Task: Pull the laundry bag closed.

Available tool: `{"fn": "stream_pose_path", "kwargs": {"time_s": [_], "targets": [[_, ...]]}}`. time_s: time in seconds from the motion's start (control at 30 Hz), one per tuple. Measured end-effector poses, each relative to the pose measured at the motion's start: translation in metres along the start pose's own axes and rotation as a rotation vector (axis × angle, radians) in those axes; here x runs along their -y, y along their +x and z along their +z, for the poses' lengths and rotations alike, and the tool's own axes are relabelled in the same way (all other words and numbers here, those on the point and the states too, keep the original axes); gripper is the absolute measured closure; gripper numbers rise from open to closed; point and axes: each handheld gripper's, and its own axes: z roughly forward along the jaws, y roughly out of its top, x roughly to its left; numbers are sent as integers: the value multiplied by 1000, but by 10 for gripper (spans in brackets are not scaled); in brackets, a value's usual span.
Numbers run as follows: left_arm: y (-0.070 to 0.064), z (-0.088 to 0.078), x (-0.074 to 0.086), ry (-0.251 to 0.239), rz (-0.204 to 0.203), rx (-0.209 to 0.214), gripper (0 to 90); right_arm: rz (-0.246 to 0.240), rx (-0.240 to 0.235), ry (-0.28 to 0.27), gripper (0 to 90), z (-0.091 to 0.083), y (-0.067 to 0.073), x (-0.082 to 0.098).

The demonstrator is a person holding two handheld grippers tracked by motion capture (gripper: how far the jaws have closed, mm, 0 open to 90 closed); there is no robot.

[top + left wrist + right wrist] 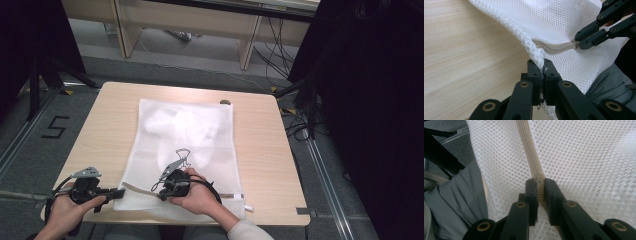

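One white mesh laundry bag [187, 150] lies flat on the middle of the light wooden table [110, 125], its zipped edge toward the person, with a bundle of white fabric [187, 127] showing faintly through the mesh near the far end. A single beige zipper [529, 147] runs along the near edge.

The right gripper [165, 192] sits over that edge, its jaws pressed together on the zipper — the right gripper view shows the zipper's teeth running straight up from between the two black jaws, with mesh on either side. The left gripper [119, 192] is at the bag's near left corner; its jaws are clamped on the bunched mesh of that corner.

The left gripper view [541, 72] gives what the high view cannot: the corner is lifted and puckered off the table, and farther off the right gripper [577, 43] pinches the zipper [554, 47], which curves slightly between the two grips. The high view alone shows the whole layout — two hands, two grippers, one bag, and a small dark round thing [225, 102] on the table at the bag's far right corner.
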Motion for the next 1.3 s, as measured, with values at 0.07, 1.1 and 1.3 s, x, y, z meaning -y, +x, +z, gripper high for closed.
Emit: {"fn": "stream_pose_path", "kwargs": {"time_s": [0.07,1.1,1.3], "targets": [[0,0,0,0,0,0,856,6,-4,-1,824,0,0,1],[0,0,0,-2,-4,-2,855,31,1,13,824,-9,-6,11],[0,0,0,0,-1,-3,855,36,7,16,824,-12,-8,15]]}}
